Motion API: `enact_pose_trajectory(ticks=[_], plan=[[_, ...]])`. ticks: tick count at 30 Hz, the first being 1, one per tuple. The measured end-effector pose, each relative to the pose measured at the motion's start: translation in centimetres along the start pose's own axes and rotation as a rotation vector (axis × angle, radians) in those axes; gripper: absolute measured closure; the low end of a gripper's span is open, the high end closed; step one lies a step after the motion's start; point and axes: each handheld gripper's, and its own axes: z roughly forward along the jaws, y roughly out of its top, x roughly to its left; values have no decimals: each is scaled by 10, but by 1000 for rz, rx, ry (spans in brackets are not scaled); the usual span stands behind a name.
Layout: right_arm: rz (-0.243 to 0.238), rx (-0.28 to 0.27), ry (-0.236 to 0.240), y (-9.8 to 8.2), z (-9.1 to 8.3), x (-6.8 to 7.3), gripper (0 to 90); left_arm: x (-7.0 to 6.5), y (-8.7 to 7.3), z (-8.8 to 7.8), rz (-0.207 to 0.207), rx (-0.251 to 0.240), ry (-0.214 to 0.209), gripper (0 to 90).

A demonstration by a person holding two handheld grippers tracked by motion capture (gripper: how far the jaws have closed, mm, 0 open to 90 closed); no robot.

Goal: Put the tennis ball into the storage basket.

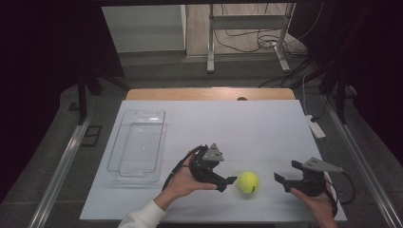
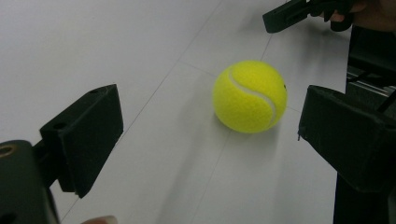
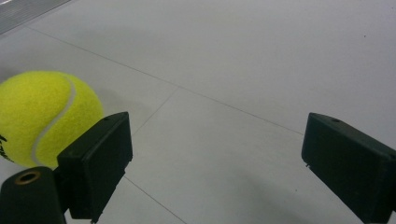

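Observation:
A yellow tennis ball (image 1: 248, 182) lies on the white mat near the table's front edge, between my two grippers. My left gripper (image 1: 227, 184) sits just left of it, open, jaws pointing at the ball. In the left gripper view the ball (image 2: 250, 95) rests a little ahead of the open left gripper (image 2: 210, 121), toward the right jaw and touching neither. My right gripper (image 1: 286, 171) is to the ball's right, open and empty. In the right gripper view the ball (image 3: 42, 116) sits outside the left jaw of the right gripper (image 3: 217, 149).
A clear plastic tray (image 1: 117, 142) stands empty on the mat's left side. The white mat (image 1: 237, 128) covers a wooden table (image 1: 209, 93). The right gripper's jaw (image 2: 289, 14) shows at the top of the left gripper view. Cables and a metal stand lie on the floor beyond.

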Motion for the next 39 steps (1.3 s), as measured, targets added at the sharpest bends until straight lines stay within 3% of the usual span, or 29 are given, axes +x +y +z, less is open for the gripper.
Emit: enact_pose_trajectory(ticks=[7, 39], plan=[[3, -1, 5, 0, 0, -1, 89, -5, 7, 8, 22, 11, -11, 74], [5, 1, 8, -1, 1, -1, 90, -15, 18, 36, 53, 53, -51, 71]])
